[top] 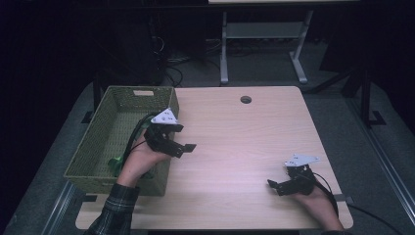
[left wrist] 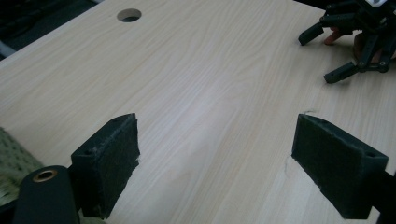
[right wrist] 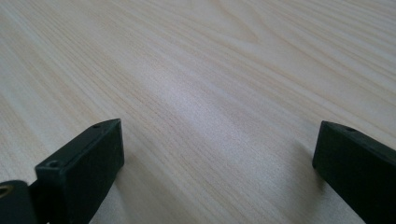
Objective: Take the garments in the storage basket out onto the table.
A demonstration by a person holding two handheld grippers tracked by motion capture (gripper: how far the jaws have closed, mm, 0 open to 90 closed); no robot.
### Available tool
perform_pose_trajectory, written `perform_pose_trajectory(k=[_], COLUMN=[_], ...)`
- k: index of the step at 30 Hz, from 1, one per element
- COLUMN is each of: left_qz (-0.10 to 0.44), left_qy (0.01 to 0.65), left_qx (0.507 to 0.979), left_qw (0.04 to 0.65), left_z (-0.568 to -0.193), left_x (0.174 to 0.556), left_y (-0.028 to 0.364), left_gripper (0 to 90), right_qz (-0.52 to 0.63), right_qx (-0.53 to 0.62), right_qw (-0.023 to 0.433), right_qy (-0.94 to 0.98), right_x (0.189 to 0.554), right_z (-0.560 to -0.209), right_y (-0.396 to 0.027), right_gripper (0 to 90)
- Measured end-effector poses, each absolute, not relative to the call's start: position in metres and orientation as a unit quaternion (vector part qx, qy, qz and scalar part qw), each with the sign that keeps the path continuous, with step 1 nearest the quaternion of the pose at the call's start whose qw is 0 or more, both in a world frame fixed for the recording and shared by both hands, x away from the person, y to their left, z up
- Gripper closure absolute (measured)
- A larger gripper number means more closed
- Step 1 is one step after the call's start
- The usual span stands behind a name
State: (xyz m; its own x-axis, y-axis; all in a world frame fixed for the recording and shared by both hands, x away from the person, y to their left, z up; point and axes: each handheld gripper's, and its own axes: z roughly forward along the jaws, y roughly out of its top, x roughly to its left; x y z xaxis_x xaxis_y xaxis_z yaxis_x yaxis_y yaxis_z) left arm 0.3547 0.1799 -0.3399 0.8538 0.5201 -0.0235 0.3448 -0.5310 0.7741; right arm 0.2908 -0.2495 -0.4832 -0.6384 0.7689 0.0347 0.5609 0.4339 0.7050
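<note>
Left hand-held gripper (top: 183, 146) hovers at the right rim of the woven green basket (top: 105, 147), which sits at the left edge of the worktop (top: 244, 147). Its jaws stand wide apart with nothing between them, pointing rightward over bare wood; in the left gripper view (left wrist: 215, 158) the two black padded jaws frame light wood grain, and a corner of the basket weave shows at the lower left. A grey three-cornered plate rides on top of this tool, and its cable loops back into the basket. Something green (top: 116, 164) lies in the basket just beside the left hand (top: 142, 161); what it is cannot be told. A plaid sleeve (top: 115, 210) covers the left forearm.

Farther along, a round cable hole (top: 245, 99) sits near the far edge of the worktop, also seen at the top of the left gripper view (left wrist: 129, 15).

At the right, near the front edge, the right hand-held gripper (top: 275, 186) rests low over the wood, held by the right hand (top: 318, 198), jaws parted and empty, pointing left. The right gripper view (right wrist: 215, 158) shows its two black jaws well apart over plain wood. The two tools are well apart from each other.
</note>
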Motion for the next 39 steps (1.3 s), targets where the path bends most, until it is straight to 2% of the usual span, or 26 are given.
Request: perform_pose_trajectory(k=[11,27,39], left_qz=[0.128,0.151,0.143], left_qy=[0.279,0.32,0.345], left_qx=[0.855,0.842,0.846], left_qw=[0.417,0.407,0.381], left_z=[-0.331,-0.325,-0.34], left_x=[0.354,0.354,0.361], left_y=[0.211,0.261,0.279], left_gripper=[16.4,31.5,41.1], right_qz=[0.352,0.352,0.351], right_qx=[0.398,0.398,0.397], right_qw=[0.148,0.148,0.148], right_qy=[0.834,0.834,0.835], right_x=[0.291,0.291,0.291], right_z=[-0.483,-0.483,-0.483], right_y=[-0.249,-0.249,-0.25], right_gripper=[1.8,1.8,1.8])
